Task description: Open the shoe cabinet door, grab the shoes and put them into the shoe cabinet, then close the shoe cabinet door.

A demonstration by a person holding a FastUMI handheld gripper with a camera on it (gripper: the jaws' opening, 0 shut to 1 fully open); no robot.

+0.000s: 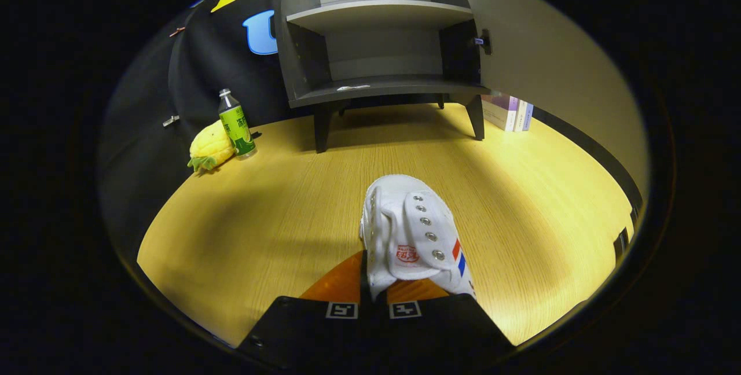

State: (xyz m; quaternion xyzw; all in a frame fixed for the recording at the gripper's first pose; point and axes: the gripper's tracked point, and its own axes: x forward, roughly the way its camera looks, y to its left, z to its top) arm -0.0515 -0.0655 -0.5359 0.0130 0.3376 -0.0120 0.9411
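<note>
Shoe [412,230] clamped between the fingers [341,285], its heel hidden.

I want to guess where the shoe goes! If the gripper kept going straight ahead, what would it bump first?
Probably the shoe cabinet, open and straight beyond the gripper, whose fingers pinch the white shoe. Only bare table lies between, though depth is hard to judge.

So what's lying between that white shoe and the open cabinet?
Nothing: in the gripper view, bare wooden table runs from the white shoe, gripped by the fingers, to the shoe cabinet.
</note>
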